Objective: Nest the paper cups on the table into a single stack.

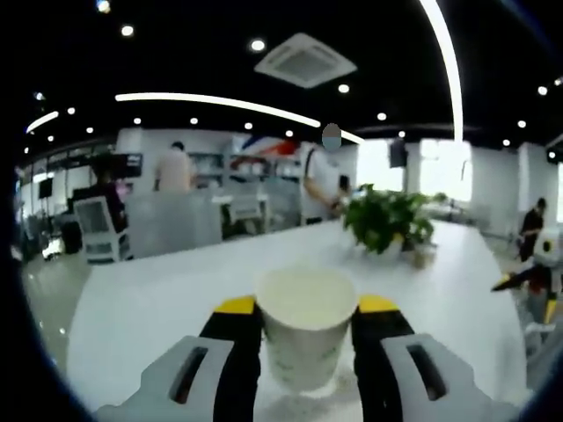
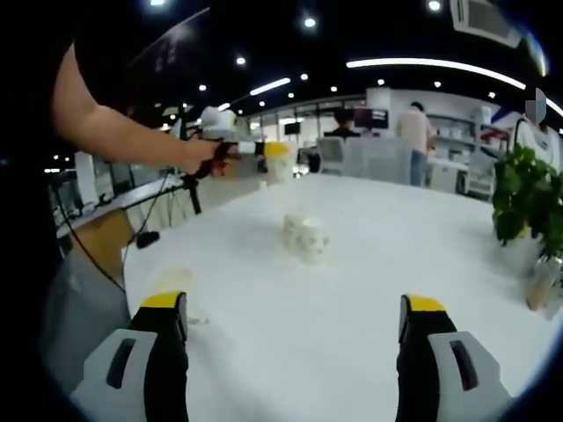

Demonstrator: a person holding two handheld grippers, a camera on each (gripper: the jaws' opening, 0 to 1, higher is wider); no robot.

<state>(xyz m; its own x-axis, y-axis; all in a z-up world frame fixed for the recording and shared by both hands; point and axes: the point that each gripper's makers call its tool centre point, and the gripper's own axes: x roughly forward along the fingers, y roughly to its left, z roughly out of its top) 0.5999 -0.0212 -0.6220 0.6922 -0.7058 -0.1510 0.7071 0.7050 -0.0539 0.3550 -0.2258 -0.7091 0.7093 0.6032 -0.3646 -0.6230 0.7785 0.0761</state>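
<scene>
Left gripper view: left gripper [image 1: 306, 327] is clamped on an upright paper cup [image 1: 304, 338], one yellow-tipped jaw on each side of the cup wall, rim facing the camera. Cup is held above the white table [image 1: 158, 299], near the table edge closest to the camera. Faint greenish print on the cup wall, not readable. Cup base is hidden between the jaws, so can't tell whether it touches the table. Beyond the cup, a potted plant [image 1: 387, 220] stands on the table further back and to the right. At the far right edge of this view the right gripper [image 1: 537, 281] pokes in, blurred and cut off.

Right gripper view: right gripper [image 2: 295, 316] has its jaws spread wide with nothing between them, over the same table [image 2: 396, 264]. Things the left gripper view doesn't give: a second paper cup [image 2: 305, 236] lying on its side near the middle of the table, well beyond the jaws, patterned print but too blurred to read. A pale flat smear or disc [image 2: 171, 280] sits near the table's left edge; can't tell what it is. The person's hand [image 2: 201, 156] and bare forearm hold the left gripper [image 2: 242, 145] above the far left edge of the table, with the held cup [image 2: 276, 160] at its tip. Plant [image 2: 528, 198] is cut off at the right side.

Background people and shelving are too soft for detail.
</scene>
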